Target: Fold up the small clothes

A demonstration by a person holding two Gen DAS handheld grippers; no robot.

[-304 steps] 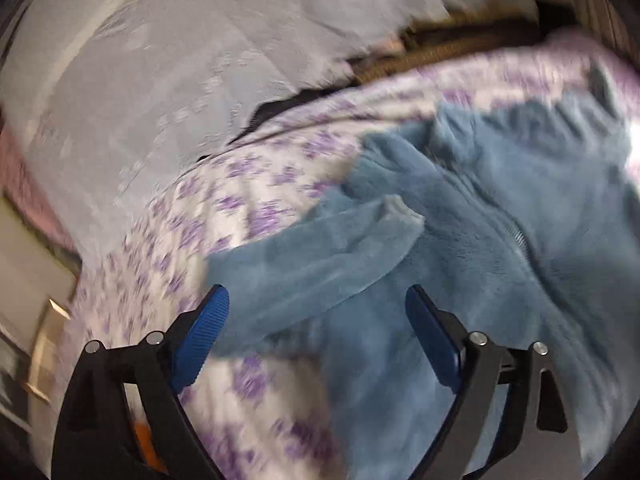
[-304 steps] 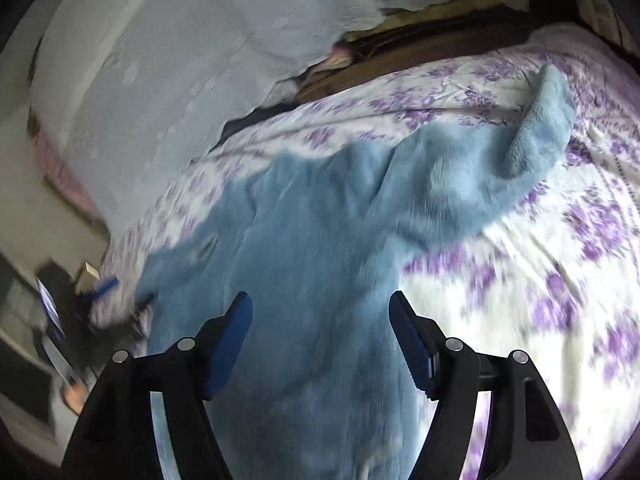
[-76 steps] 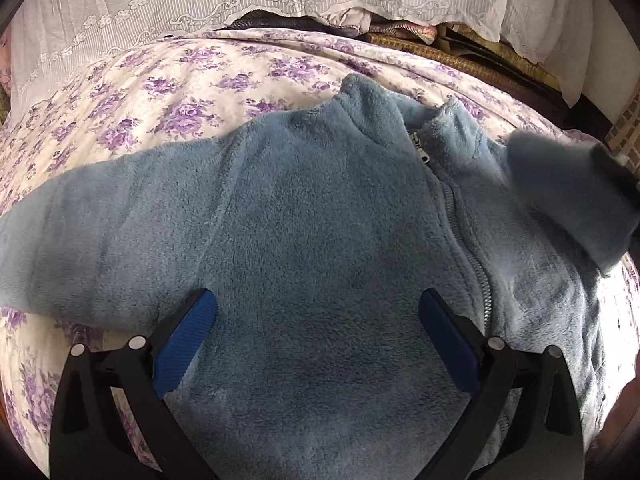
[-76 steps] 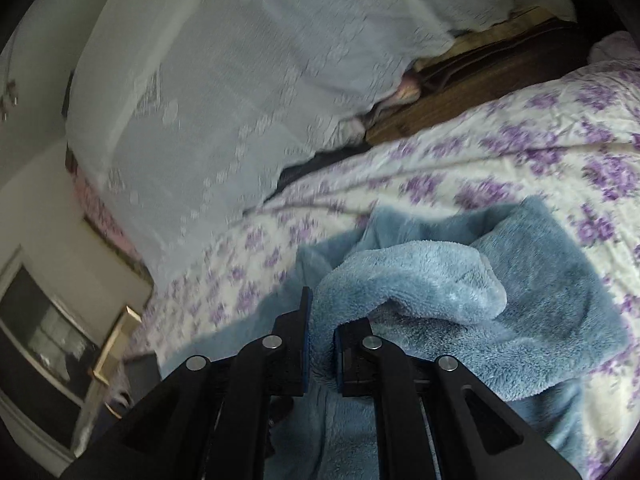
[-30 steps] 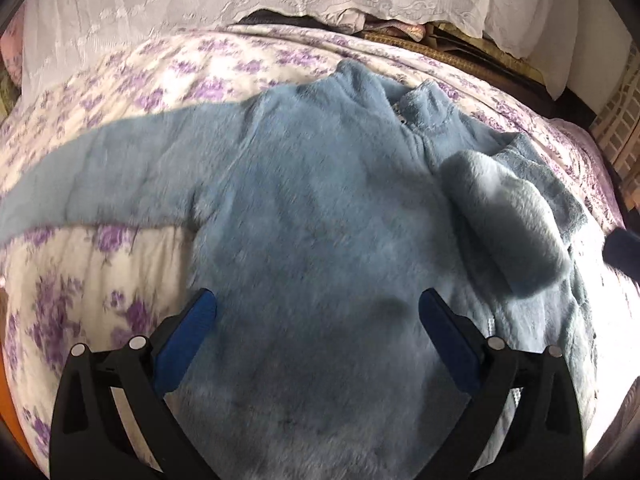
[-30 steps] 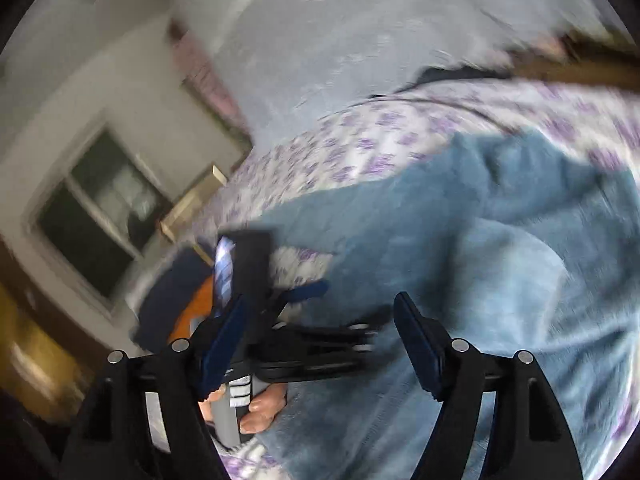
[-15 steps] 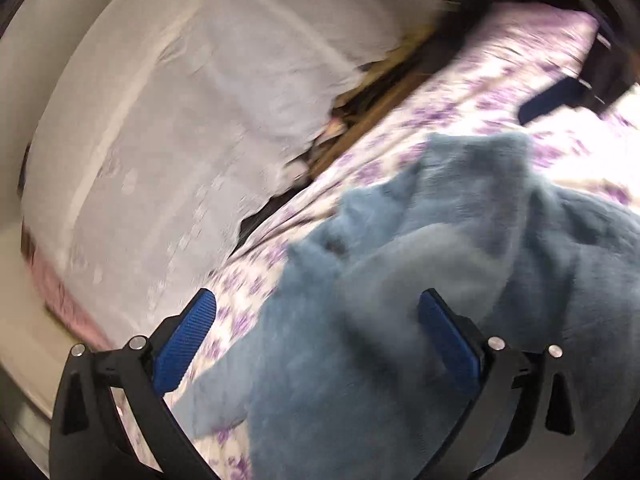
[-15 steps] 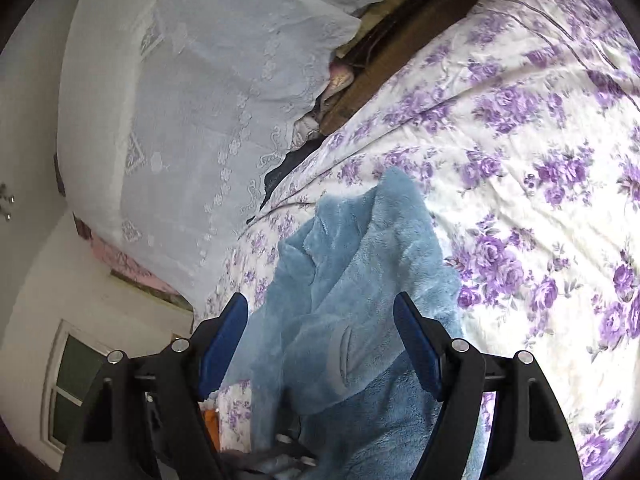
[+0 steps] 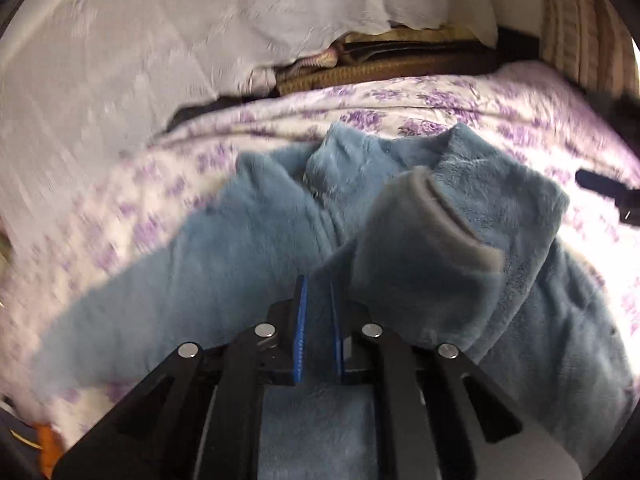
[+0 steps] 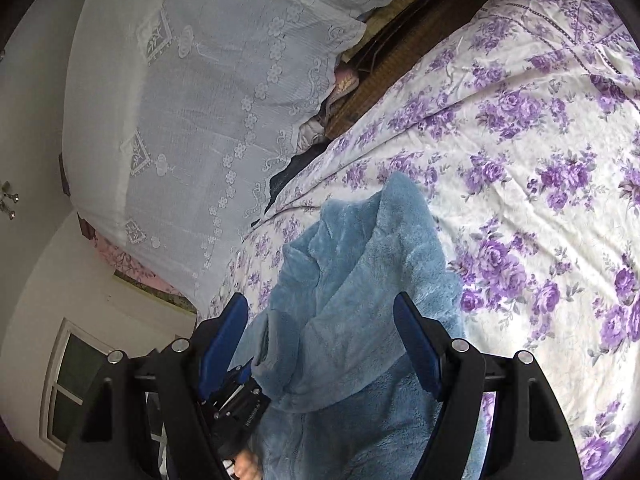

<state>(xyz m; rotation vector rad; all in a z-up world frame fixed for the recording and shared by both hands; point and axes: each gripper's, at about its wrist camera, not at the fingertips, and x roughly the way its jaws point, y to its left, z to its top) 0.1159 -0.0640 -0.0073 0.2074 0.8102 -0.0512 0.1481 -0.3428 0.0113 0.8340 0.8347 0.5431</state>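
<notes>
A: Jacket [image 9: 248,264] lies mid-bed [image 9: 500,100], collar at 12, one sleeve [image 9: 420,248] folded across the chest. Your L gripper [image 9: 318,300] is clamped on fleece by that sleeve; R gripper [image 10: 320,344] hangs apart, empty, above it.

B: Risk?

A: Thick pile, thin pinch. Lift fast and it'll prob slip, or drag the sleeve off. A sec ago L jaws were wide, nothing held.
</notes>
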